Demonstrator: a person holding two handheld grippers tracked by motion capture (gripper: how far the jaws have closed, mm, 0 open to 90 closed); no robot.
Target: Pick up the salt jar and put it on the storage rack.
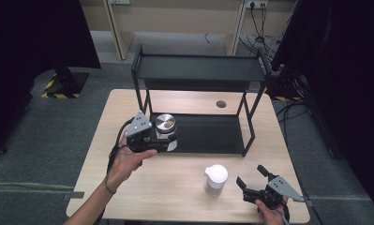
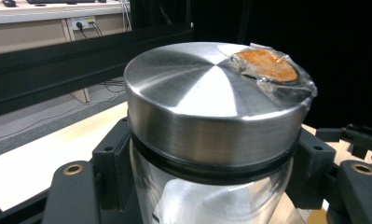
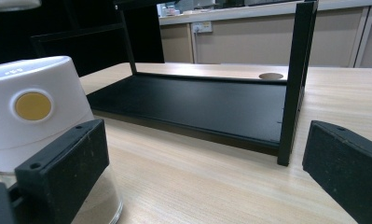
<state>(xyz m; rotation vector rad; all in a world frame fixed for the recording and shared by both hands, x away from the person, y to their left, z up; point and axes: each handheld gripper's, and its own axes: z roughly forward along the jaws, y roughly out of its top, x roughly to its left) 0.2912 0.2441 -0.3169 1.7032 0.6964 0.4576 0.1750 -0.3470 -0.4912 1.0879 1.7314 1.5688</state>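
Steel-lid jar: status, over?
Left hand-held gripper shut on jar, at lower shelf edge. Right hand-held gripper open, beside white-lid jar, not gripping. Shelf bare ahead, top shelf overhead.

The left gripper is raised above the table, its jaws clamped around something, the left hand wrapped behind it. The right gripper sits low, jaws spread wide and holding nothing.
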